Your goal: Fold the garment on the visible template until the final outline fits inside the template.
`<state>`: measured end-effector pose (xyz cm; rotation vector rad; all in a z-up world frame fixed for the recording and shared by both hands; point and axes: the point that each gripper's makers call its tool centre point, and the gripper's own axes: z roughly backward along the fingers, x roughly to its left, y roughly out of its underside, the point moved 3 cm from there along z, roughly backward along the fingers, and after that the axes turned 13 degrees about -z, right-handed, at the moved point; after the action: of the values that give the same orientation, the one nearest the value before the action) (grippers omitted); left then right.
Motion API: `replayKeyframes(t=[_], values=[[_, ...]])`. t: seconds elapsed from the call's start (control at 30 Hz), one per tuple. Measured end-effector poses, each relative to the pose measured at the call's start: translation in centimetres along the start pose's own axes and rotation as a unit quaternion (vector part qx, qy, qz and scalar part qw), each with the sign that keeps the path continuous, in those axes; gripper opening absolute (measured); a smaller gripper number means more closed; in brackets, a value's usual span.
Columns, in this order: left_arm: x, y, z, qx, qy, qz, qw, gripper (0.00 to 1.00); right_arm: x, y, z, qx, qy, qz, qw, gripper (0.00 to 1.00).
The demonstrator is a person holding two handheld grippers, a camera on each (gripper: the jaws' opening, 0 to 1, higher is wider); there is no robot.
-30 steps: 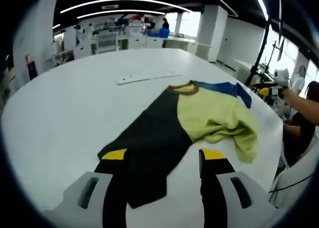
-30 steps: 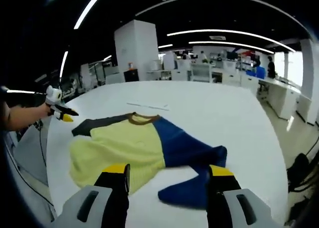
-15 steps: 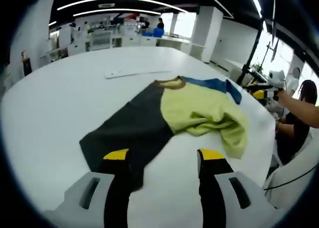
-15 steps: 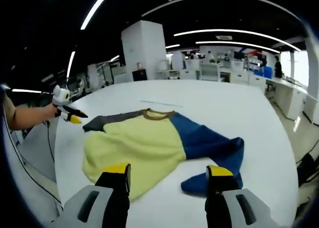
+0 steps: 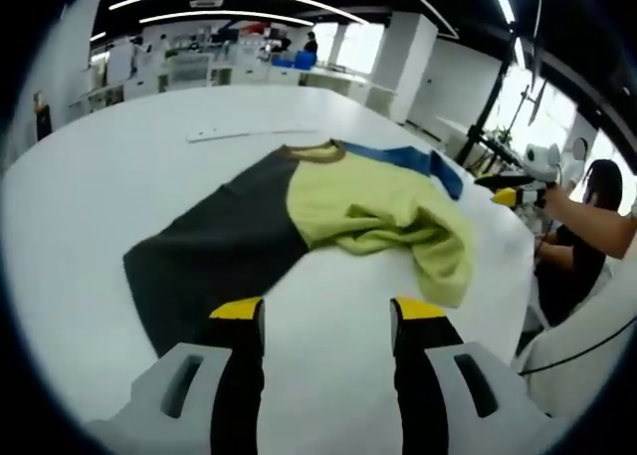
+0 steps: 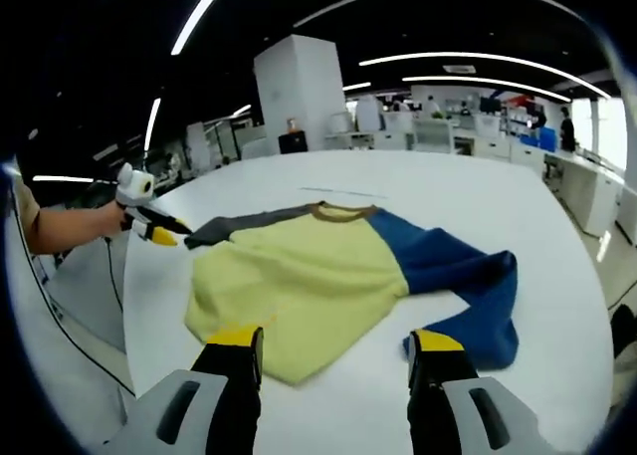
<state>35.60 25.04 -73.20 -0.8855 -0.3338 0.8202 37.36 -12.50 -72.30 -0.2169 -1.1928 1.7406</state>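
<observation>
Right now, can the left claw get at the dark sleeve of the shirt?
Probably yes. The left claw is open and holds nothing, and the dark sleeve lies flat on the table just ahead of its left finger, with nothing on top of it or in the way.

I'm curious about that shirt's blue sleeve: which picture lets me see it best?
The right gripper view: the blue sleeve lies spread across the white table, bent back at its end. In the left gripper view, the sleeve is just a thin strip behind the rumpled yellow panel.
</observation>
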Motion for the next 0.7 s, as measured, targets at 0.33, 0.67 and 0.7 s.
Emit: replayKeyframes(t=[0.33, 0.67, 0.7], values=[[-2.2, 0.2, -0.7, 0.000, 0.025, 0.000, 0.9997, 0.47, 1.4, 0.9, -0.2, 0.008, -0.011, 0.009, 0.9999, 0.54], [-4.4, 0.4, -1.7, 0.004, 0.054, -0.004, 0.9985, 0.43, 2.4, 2.4, -0.9, 0.032, -0.022, 0.029, 0.9988, 0.48], [-4.5, 0.4, -1.8, 0.004, 0.056, -0.005, 0.9984, 0.43, 2.5, 2.8, -1.0, 0.037, -0.023, 0.031, 0.9986, 0.47]])
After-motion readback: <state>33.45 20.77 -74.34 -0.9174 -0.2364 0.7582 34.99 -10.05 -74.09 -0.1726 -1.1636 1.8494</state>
